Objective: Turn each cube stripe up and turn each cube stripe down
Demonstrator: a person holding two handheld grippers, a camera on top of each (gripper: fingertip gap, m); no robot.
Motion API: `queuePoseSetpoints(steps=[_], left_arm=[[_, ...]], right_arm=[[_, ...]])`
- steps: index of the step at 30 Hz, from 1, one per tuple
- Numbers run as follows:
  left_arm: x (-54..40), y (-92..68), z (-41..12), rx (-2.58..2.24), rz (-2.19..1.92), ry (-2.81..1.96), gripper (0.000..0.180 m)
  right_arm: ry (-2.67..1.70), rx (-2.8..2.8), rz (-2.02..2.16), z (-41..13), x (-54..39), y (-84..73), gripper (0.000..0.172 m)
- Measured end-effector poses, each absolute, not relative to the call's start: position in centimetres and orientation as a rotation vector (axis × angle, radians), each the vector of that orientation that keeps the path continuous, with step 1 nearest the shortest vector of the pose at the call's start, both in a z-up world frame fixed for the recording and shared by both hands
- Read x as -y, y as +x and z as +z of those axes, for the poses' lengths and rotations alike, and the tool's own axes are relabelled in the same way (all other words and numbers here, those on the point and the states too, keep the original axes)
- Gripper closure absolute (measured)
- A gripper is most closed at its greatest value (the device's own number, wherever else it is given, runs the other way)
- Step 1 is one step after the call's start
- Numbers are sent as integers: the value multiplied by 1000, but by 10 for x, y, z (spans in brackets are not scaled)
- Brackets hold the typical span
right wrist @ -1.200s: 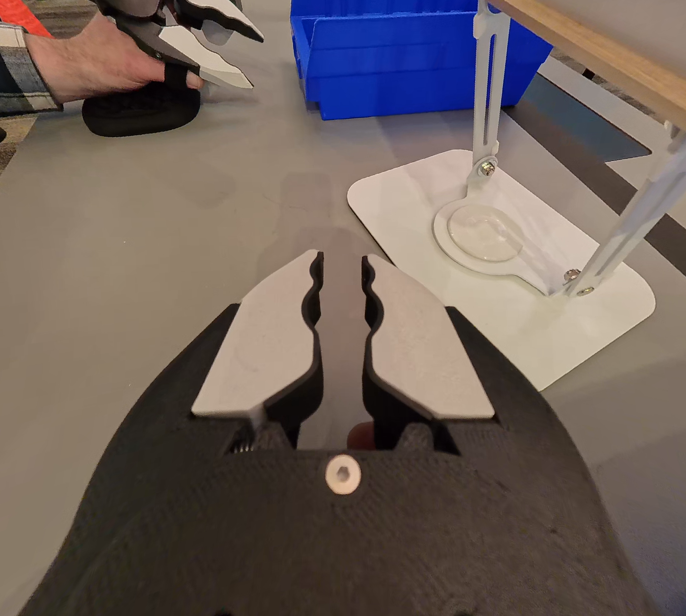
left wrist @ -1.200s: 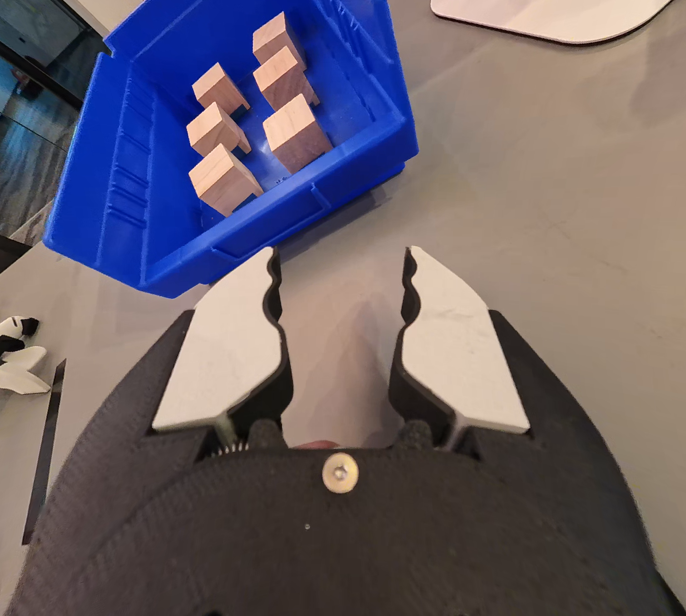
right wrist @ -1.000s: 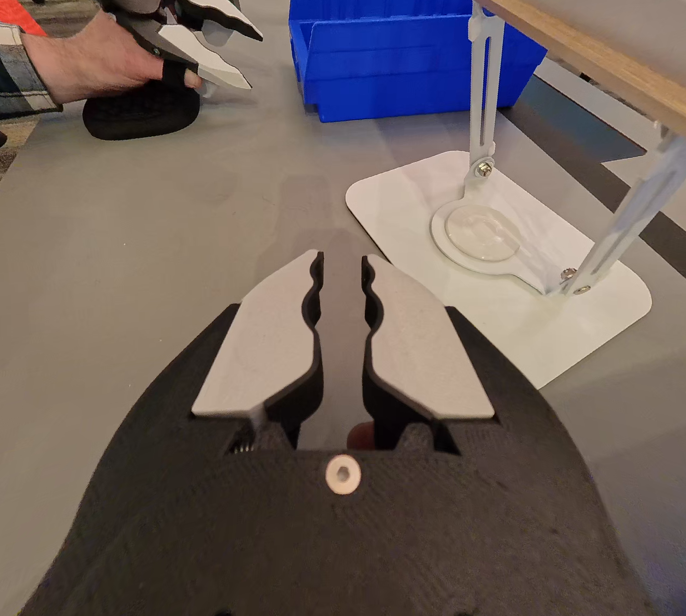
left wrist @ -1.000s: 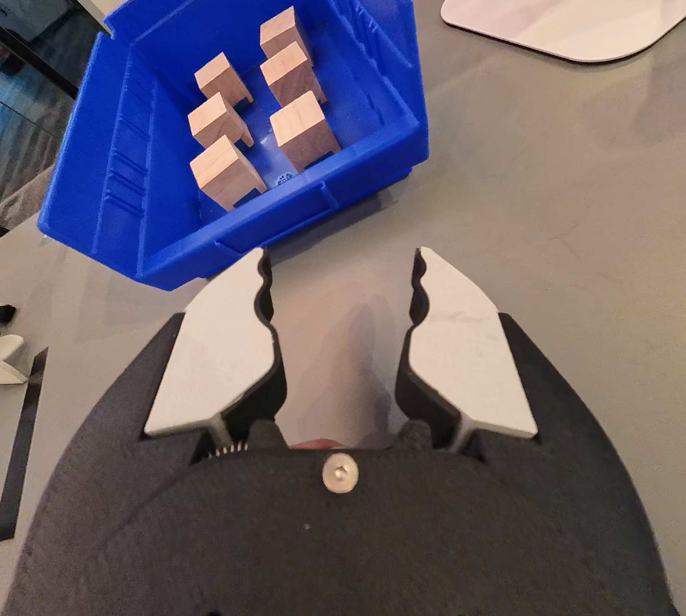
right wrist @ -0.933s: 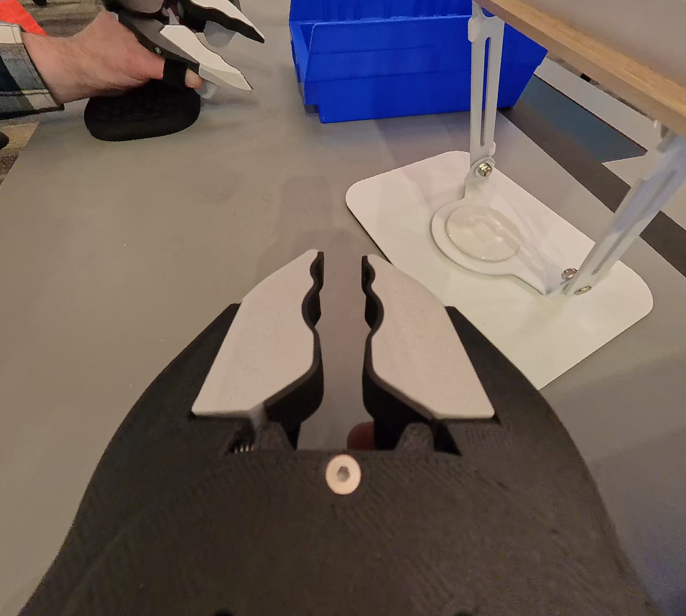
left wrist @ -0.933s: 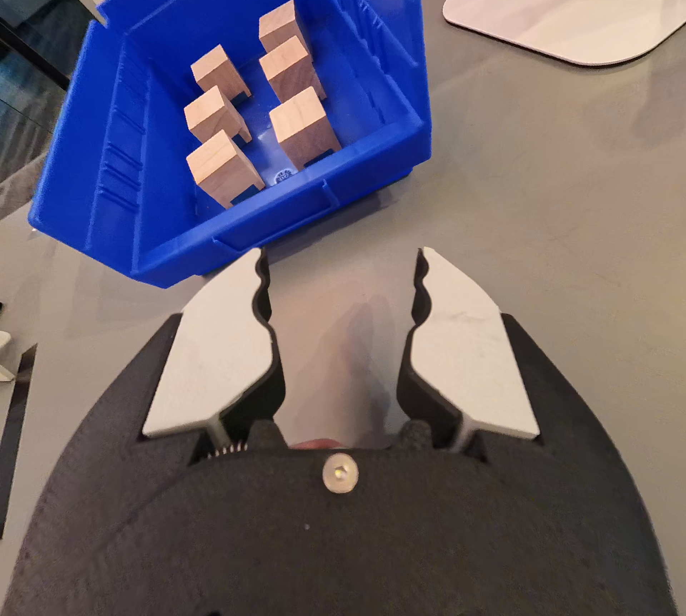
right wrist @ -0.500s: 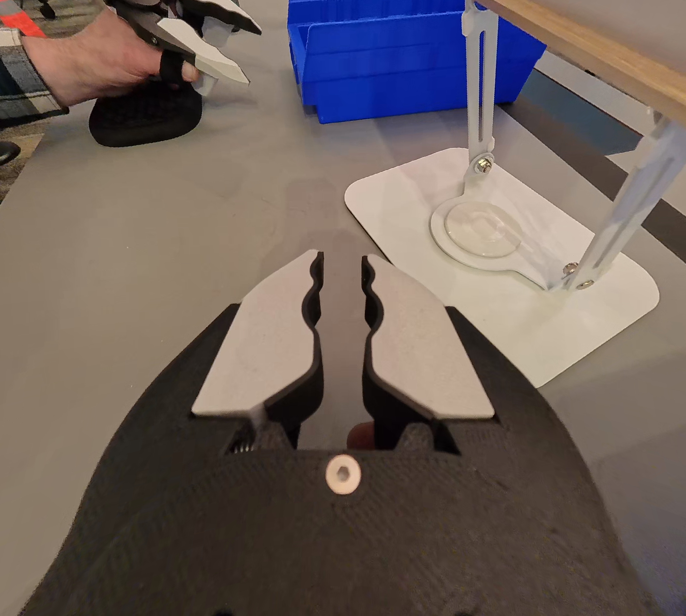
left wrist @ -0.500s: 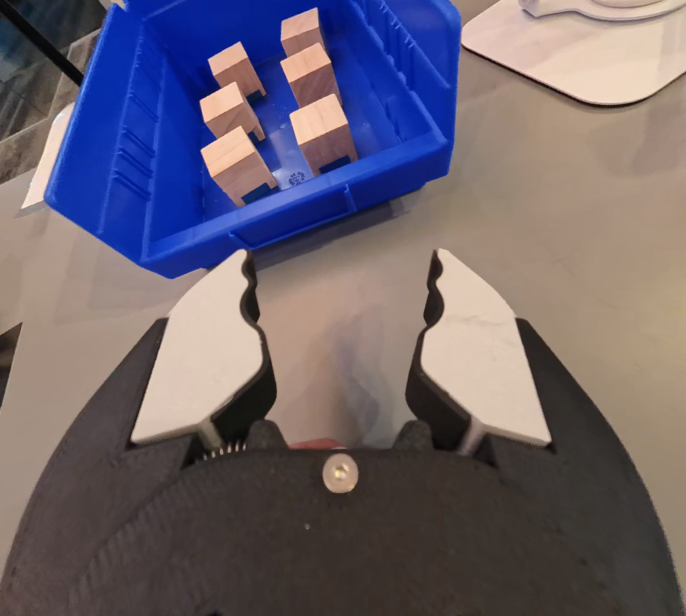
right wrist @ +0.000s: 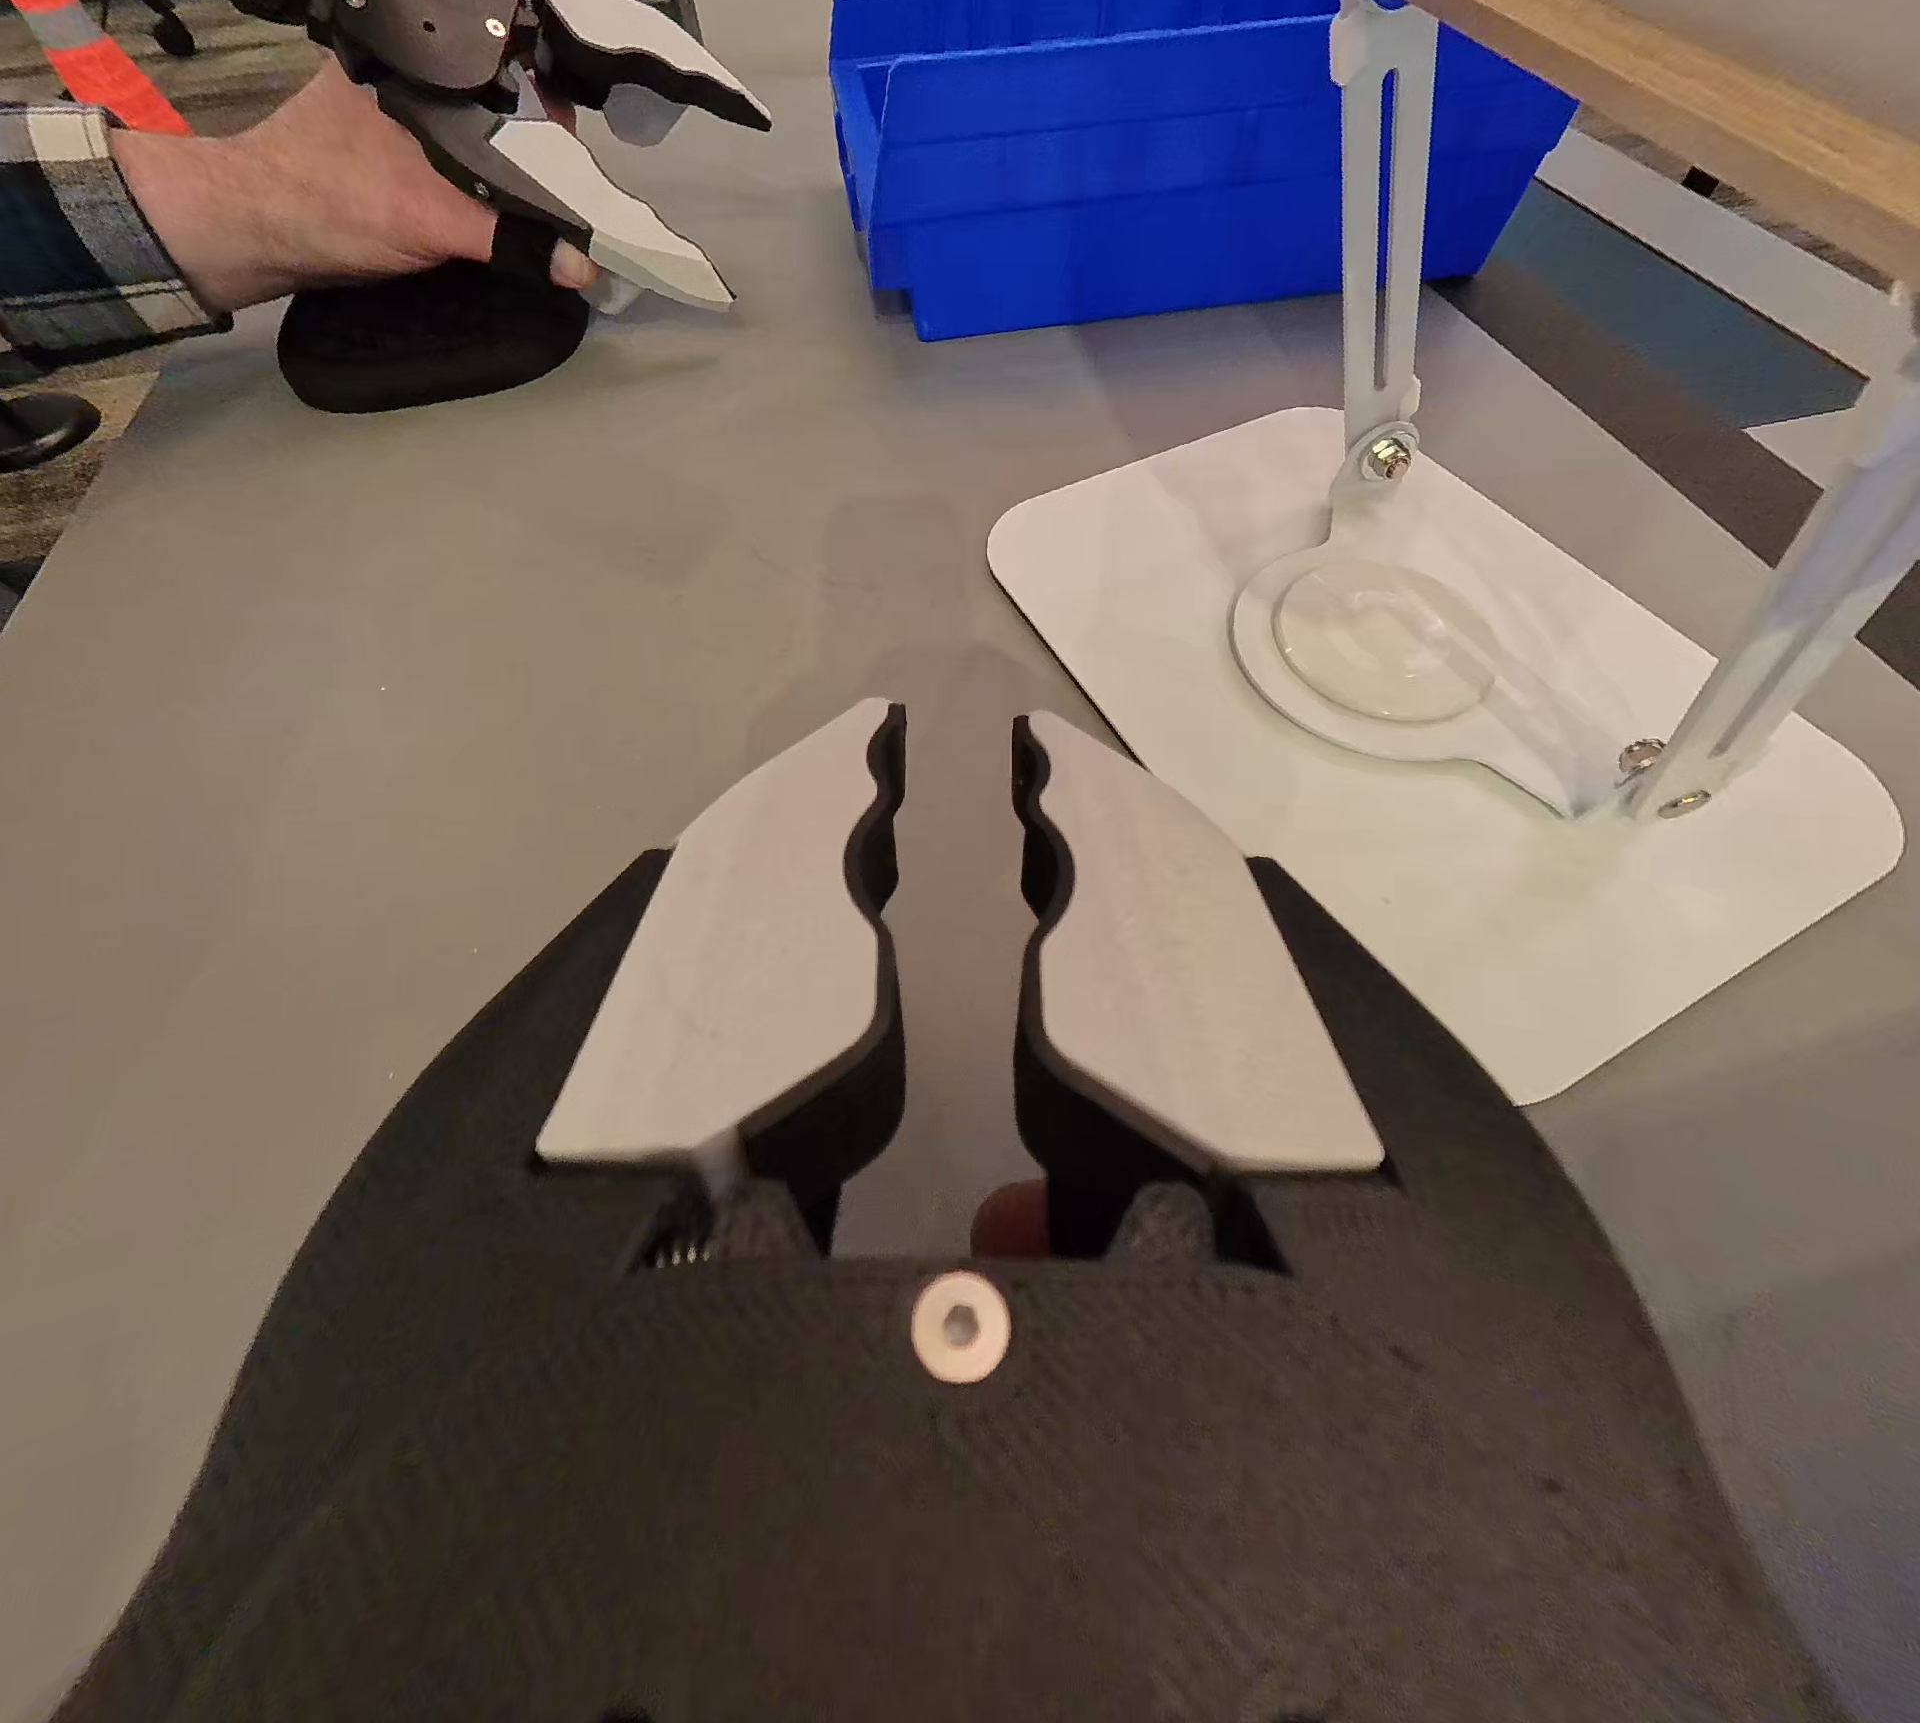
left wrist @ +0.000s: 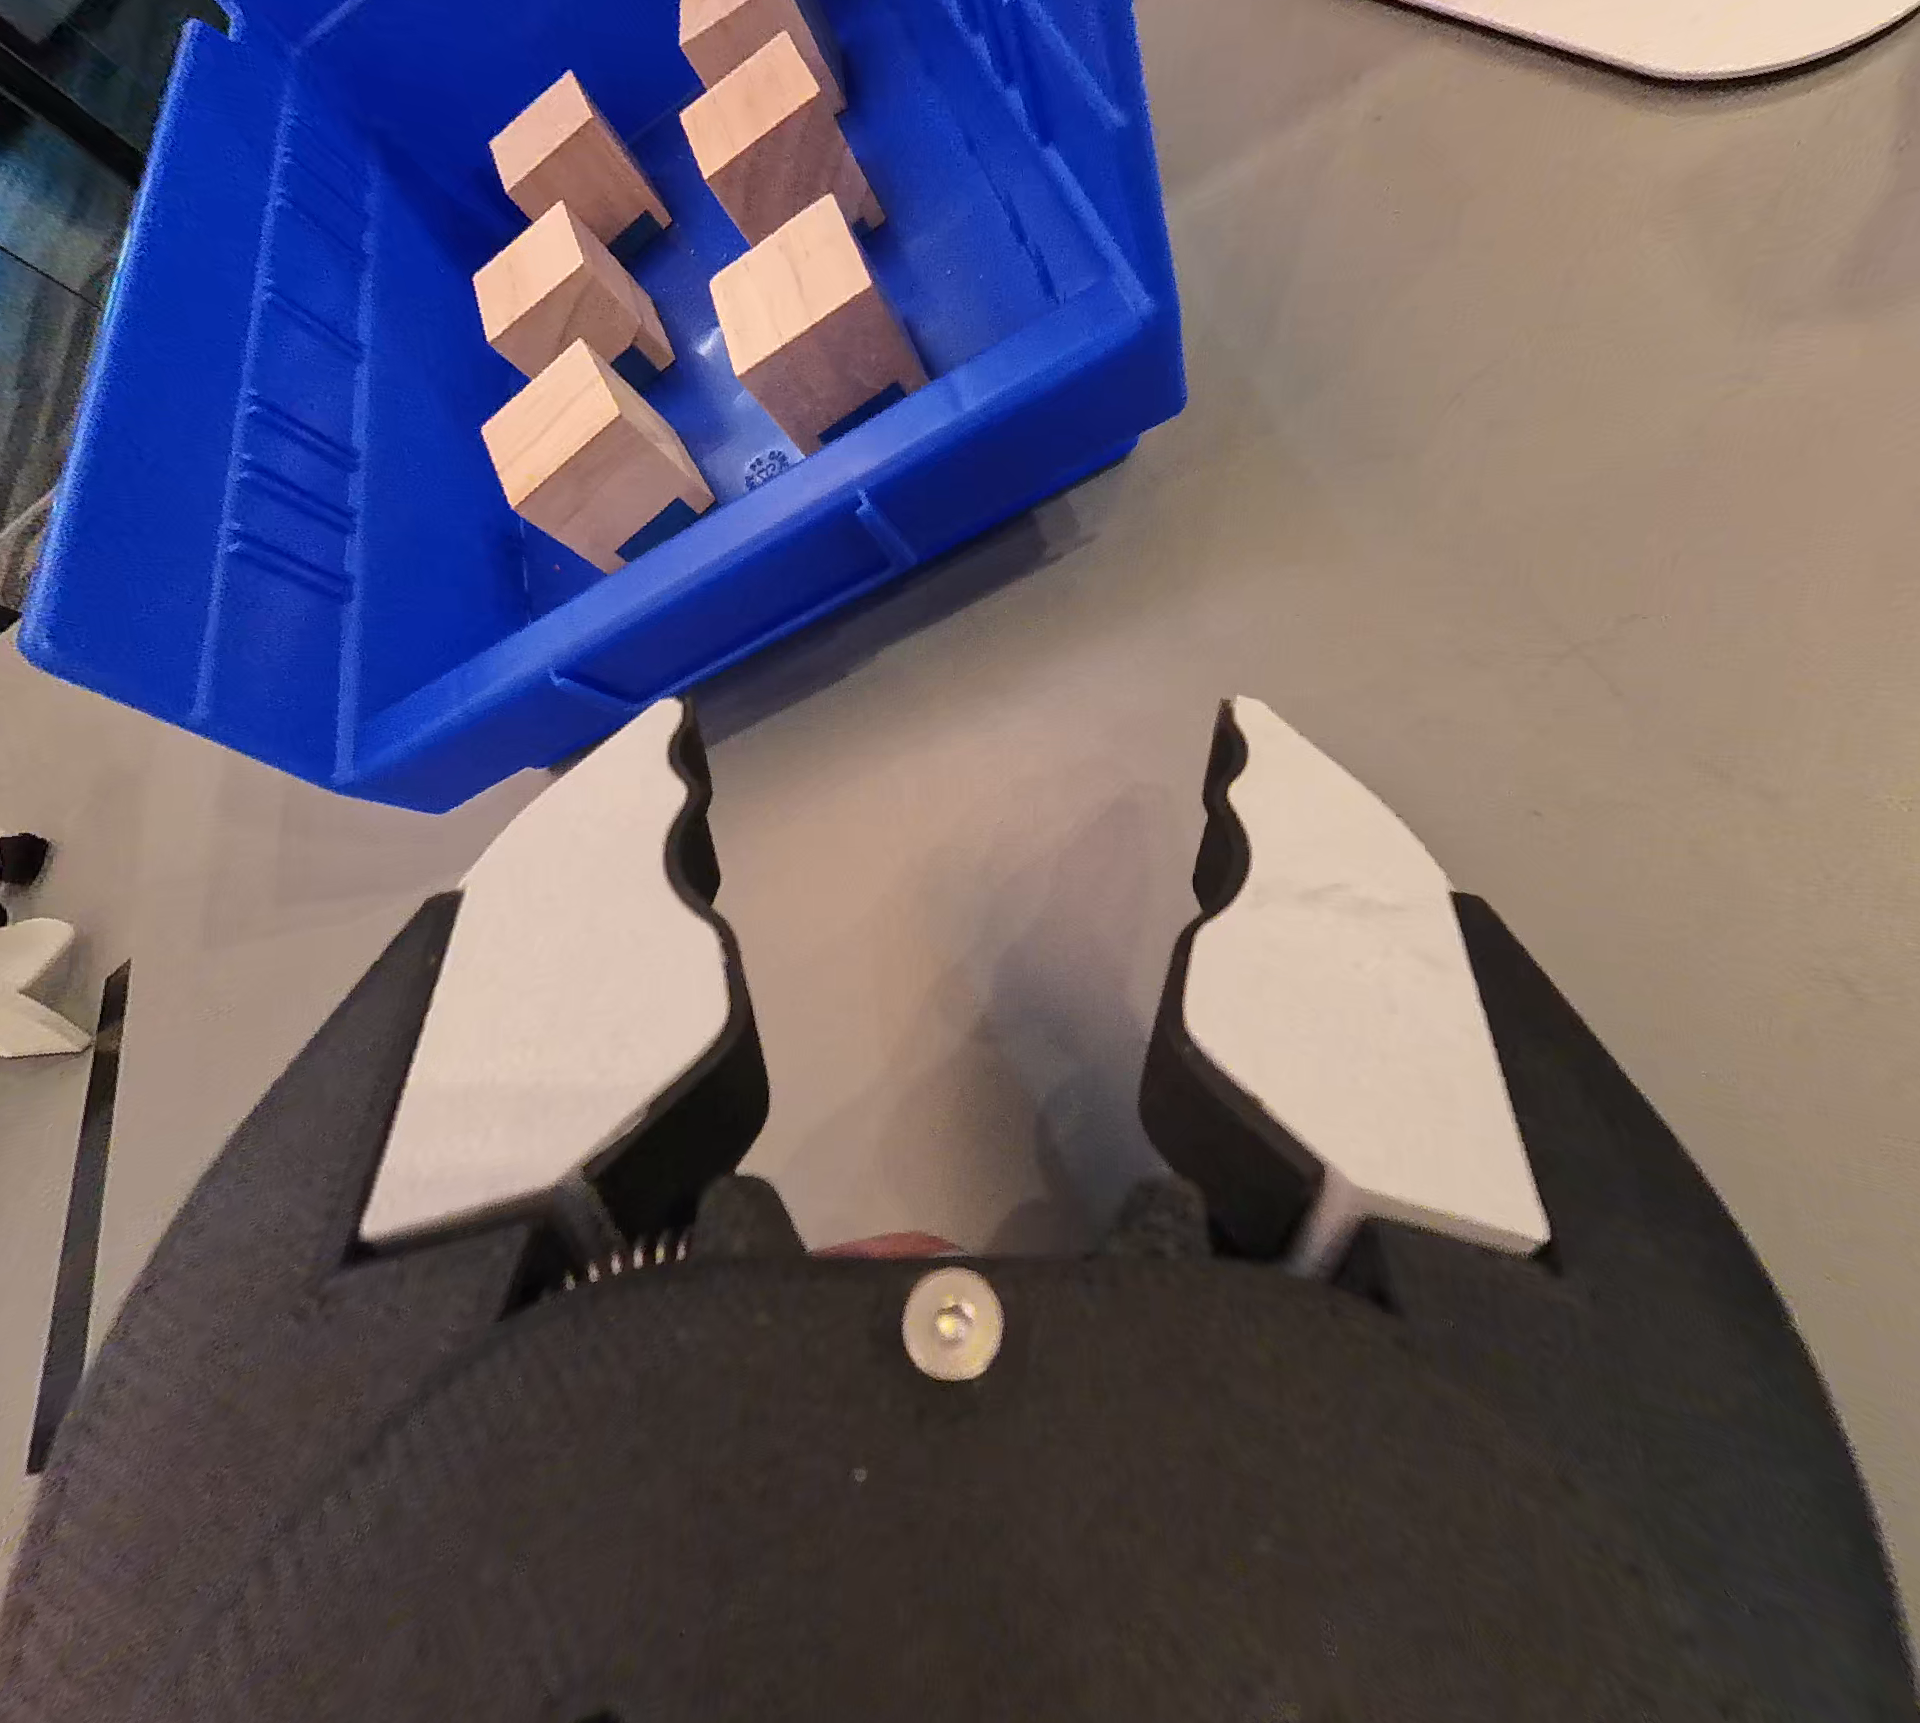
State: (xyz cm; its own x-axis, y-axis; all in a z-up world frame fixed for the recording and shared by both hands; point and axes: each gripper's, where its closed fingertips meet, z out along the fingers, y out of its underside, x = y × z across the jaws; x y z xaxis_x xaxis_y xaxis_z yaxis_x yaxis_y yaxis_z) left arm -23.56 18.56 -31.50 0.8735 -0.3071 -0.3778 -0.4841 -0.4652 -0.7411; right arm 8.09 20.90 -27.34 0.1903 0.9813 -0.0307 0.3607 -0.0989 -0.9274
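Risk: could have clipped the near rim of the blue bin (left wrist: 727, 634) on the way in, since the left gripper (left wrist: 956, 728) hung just short of that wall with its left fingertip (left wrist: 665, 738) overlapping it in view.
Cause: low approach, or too little lift before reaching over the wall.
Second risk: could have knocked a neighbour over, the wooden cubes (left wrist: 790, 323) standing close in two rows of three.
Cubes: six pale wood blocks, upright on the bin floor, plain faces up; dark blue marks low on several near faces, possibly the stripes, though too small to be sure.
Location: all six inside the bin, none lifted, none touched.
Left gripper state: spread wide and empty, only grey tabletop (left wrist: 1455, 530) between the tips.
Right gripper (right wrist: 958, 723) state: parted narrowly, nothing between the pads, low over the table beside the white stand base (right wrist: 1455, 894), well apart from the bin.
Progress: judged not yet begun on any cube.
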Motion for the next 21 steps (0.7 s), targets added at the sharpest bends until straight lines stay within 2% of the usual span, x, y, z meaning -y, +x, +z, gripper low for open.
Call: queuePoseSetpoints(steps=[21], left_arm=[[-183,-222,-313,-640,210,-2055,91]], right_arm=[[-1612,1301,919,-273,-209,81,152]])
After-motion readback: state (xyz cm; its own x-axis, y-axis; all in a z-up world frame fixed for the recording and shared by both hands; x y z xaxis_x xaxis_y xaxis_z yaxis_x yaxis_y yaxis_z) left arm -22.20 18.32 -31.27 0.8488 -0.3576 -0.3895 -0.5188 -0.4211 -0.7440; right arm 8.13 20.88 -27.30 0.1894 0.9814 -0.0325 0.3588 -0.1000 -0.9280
